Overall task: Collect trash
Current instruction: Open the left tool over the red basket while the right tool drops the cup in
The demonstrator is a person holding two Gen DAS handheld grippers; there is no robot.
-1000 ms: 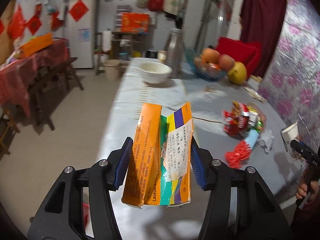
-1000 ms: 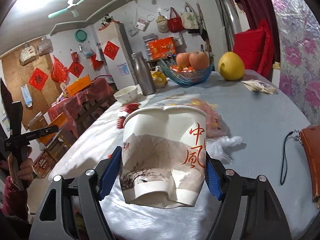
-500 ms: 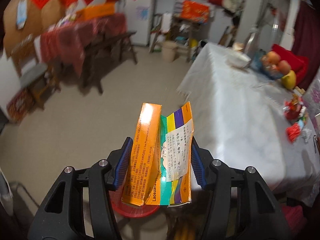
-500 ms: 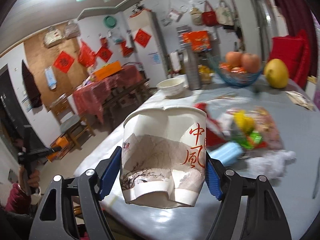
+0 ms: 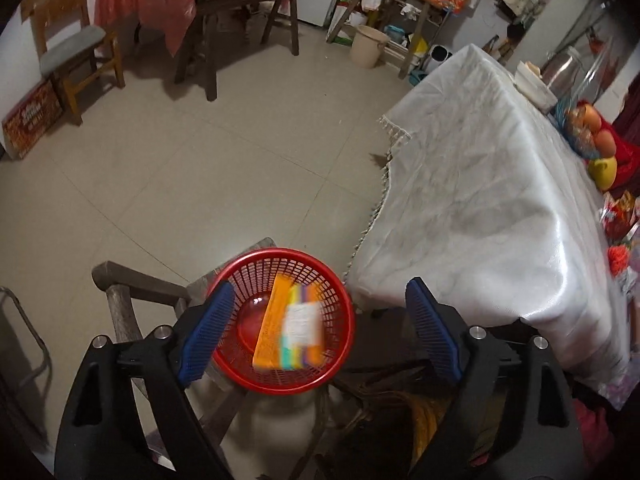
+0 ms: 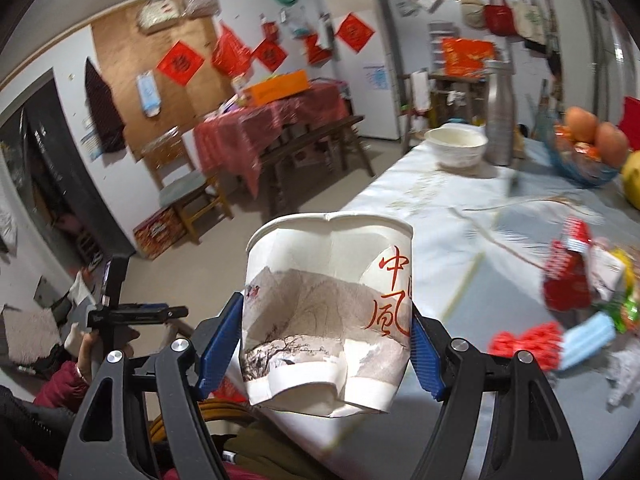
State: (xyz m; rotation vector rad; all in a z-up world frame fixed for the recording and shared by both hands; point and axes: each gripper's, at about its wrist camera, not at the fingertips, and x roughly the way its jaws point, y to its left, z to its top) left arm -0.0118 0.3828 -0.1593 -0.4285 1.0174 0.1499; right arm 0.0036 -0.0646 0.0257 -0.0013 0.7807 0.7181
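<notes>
Trash is going into the red basket (image 5: 338,276) at the bottom middle of the left view. The left claw (image 5: 316,332) has just been opening and is wide now, with nothing pressed between its jaws; the orange box (image 5: 290,326), blurry, lies in the basket below. The right claw (image 6: 326,344) squeezes the crushed paper cup (image 6: 328,304), which must go in next. More wrappers (image 6: 576,284) wait on the tabletop (image 6: 440,224) at right.
</notes>
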